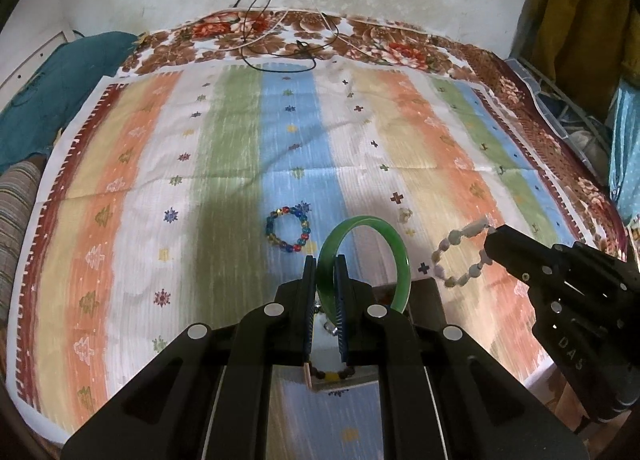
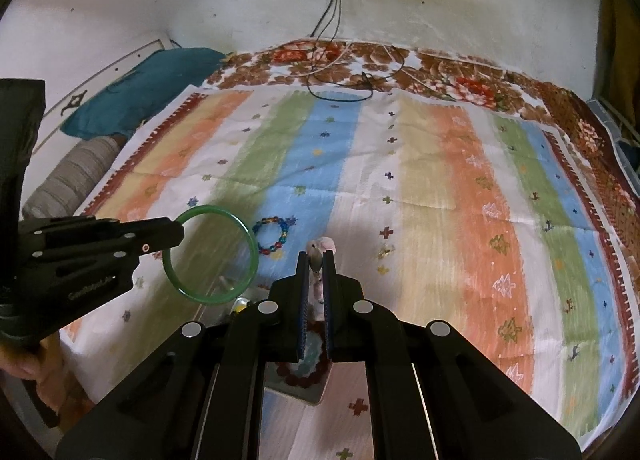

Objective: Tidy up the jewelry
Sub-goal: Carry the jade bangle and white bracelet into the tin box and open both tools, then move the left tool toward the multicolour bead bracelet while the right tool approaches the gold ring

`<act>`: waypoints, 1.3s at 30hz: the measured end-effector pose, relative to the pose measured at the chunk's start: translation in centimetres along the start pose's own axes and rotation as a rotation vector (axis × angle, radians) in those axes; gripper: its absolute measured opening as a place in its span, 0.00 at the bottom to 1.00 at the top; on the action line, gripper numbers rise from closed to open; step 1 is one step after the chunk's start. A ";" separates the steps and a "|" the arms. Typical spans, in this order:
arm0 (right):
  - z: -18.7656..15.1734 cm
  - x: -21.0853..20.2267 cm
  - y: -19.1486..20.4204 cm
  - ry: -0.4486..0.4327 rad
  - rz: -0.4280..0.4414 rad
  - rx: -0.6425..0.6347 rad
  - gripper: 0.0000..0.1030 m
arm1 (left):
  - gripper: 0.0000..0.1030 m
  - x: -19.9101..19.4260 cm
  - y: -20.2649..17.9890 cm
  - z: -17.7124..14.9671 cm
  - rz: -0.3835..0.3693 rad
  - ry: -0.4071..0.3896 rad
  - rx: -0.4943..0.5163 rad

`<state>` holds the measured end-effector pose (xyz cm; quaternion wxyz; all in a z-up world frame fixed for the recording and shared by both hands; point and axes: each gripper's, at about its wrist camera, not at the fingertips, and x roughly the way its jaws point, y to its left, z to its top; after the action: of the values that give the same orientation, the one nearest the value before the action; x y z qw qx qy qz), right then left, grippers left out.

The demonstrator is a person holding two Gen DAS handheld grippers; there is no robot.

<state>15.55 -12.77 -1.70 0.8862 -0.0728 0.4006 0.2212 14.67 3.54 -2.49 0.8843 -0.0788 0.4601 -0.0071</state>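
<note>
My left gripper (image 1: 325,260) is shut on a green bangle (image 1: 384,226) and holds it upright above the striped cloth; the bangle also shows in the right wrist view (image 2: 252,252), held by the left gripper (image 2: 180,234). My right gripper (image 2: 317,256) is shut on a pale bead bracelet (image 2: 320,246), which hangs in the air in the left wrist view (image 1: 460,256) from the right gripper (image 1: 490,238). A multicoloured bead bracelet (image 1: 288,230) lies on the blue stripe (image 2: 274,236). A box (image 1: 344,376) with dark beads sits under the grippers, mostly hidden.
A small pale trinket (image 1: 405,214) lies on the cloth right of the bangle, also seen in the right wrist view (image 2: 385,251). Black and white cables (image 1: 280,48) trail from the wall onto the floral blanket. A teal cloth (image 1: 56,88) lies at the left.
</note>
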 end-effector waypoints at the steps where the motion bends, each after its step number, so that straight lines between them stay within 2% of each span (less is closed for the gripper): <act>1: -0.2 -0.1 0.1 0.001 0.001 0.000 0.07 | 0.08 -0.2 0.0 -0.2 0.002 -0.003 -0.001; 11: -1.9 -1.0 1.0 0.012 0.013 -0.020 0.07 | 0.08 -1.5 -1.0 -2.2 -0.010 -0.006 0.007; 17: -2.7 -1.1 1.1 0.036 0.047 -0.008 0.08 | 0.09 -1.7 -1.4 -2.9 -0.025 0.000 -0.022; 18: -2.7 -1.0 1.1 0.037 0.047 -0.007 0.08 | 0.11 -1.3 -1.4 -2.9 -0.038 0.018 -0.025; 19: -2.8 -1.0 1.0 0.041 0.046 -0.006 0.08 | 0.23 -1.0 -1.4 -3.0 -0.041 0.030 -0.025; 20: -2.7 -1.0 1.0 0.043 0.043 -0.006 0.09 | 0.32 -0.7 -1.3 -3.0 -0.033 0.042 -0.030; 21: -2.7 -0.9 0.9 0.044 0.039 -0.003 0.22 | 0.41 -0.6 -1.1 -3.0 -0.022 0.040 -0.037; 23: -2.7 -0.8 0.5 0.045 0.035 0.013 0.47 | 0.41 -0.5 -0.3 -2.8 -0.002 0.034 -0.057; 27: -2.5 -0.5 0.0 0.053 0.034 0.024 0.47 | 0.43 -0.1 1.0 -2.4 0.013 0.040 -0.102; 30: -2.3 0.0 -0.5 0.064 0.028 0.032 0.48 | 0.48 0.2 1.6 -2.1 0.024 0.042 -0.112; 33: -1.9 0.5 -1.3 0.075 0.020 0.048 0.52 | 0.54 0.6 2.0 -1.6 0.039 0.044 -0.115; 36: -1.5 1.1 -2.0 0.083 0.011 0.063 0.54 | 0.54 1.2 2.5 -1.2 0.051 0.051 -0.124; 39: -1.0 1.6 -2.8 0.090 0.009 0.083 0.57 | 0.62 1.9 3.2 -0.7 0.060 0.059 -0.141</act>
<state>17.01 -15.03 -3.71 0.8685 -0.0442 0.4491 0.2051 15.01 6.44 -4.89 0.8624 -0.1267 0.4876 0.0497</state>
